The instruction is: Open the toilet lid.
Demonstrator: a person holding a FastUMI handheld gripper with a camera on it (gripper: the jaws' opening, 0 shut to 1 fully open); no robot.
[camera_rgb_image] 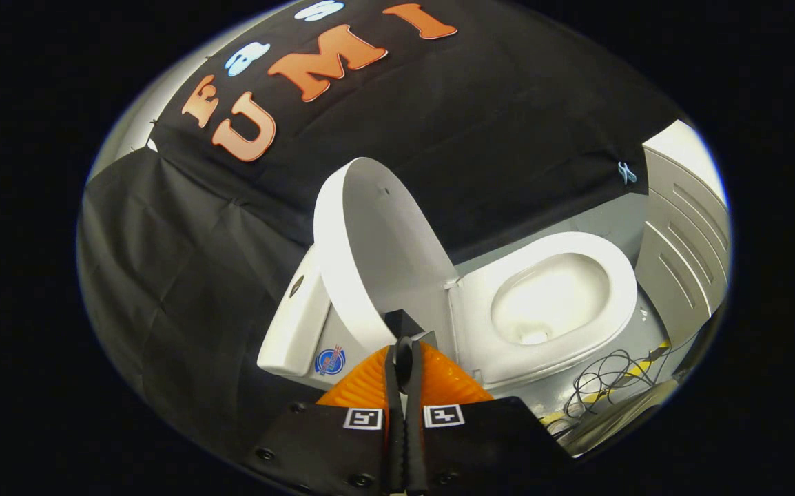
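A white toilet stands against the black cloth wall, seen tilted. Its lid (377,248) is raised upright and leans toward the tank (297,324). The seat ring (556,303) lies down around the open bowl (549,296). My gripper (403,339) is shut, its fingers pressed together with nothing between them. The fingertips sit just in front of the lid's lower edge, near the hinge (451,284); whether they touch the lid I cannot tell.
A white panelled cabinet (683,255) stands beyond the bowl. Loose black cables (607,379) lie on the floor beside the toilet base, next to yellow-black tape (645,362). Black cloth covers the wall behind the tank.
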